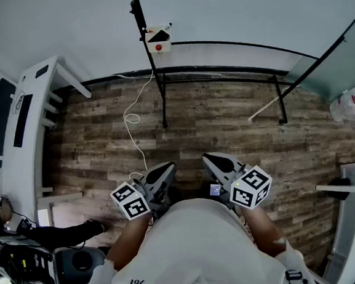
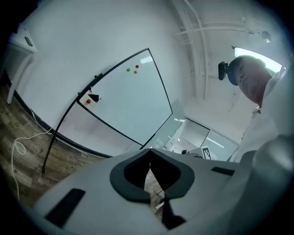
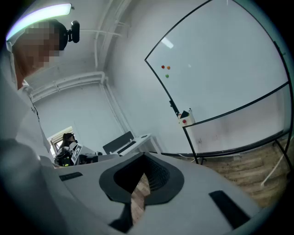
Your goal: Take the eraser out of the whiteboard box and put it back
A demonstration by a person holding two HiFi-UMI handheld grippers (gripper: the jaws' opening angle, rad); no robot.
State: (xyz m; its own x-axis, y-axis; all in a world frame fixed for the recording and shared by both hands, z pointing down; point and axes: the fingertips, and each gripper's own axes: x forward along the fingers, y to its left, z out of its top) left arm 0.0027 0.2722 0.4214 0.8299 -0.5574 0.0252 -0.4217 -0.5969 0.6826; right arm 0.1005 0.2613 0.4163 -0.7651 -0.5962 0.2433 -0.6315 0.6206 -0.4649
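Observation:
The whiteboard [image 1: 237, 20] stands across the wooden floor from me. A small white box [image 1: 157, 38] with a red dot hangs on its frame, and a dark eraser [image 1: 160, 33] sits in it. Both grippers are held close to my body, far from the board. My left gripper [image 1: 169, 168] is shut with nothing in it, its jaw tips touching in the left gripper view [image 2: 149, 152]. My right gripper [image 1: 210, 158] is likewise shut and empty [image 3: 144, 159]. The box shows small in both gripper views [image 2: 92, 98] [image 3: 185, 117], with the black eraser at its top.
A white cable [image 1: 133, 119] trails across the wooden floor below the board. A white desk [image 1: 27, 125] stands at the left and a white rod [image 1: 264, 109] leans by the board's right leg. A seated person [image 1: 9, 235] with equipment is at lower left.

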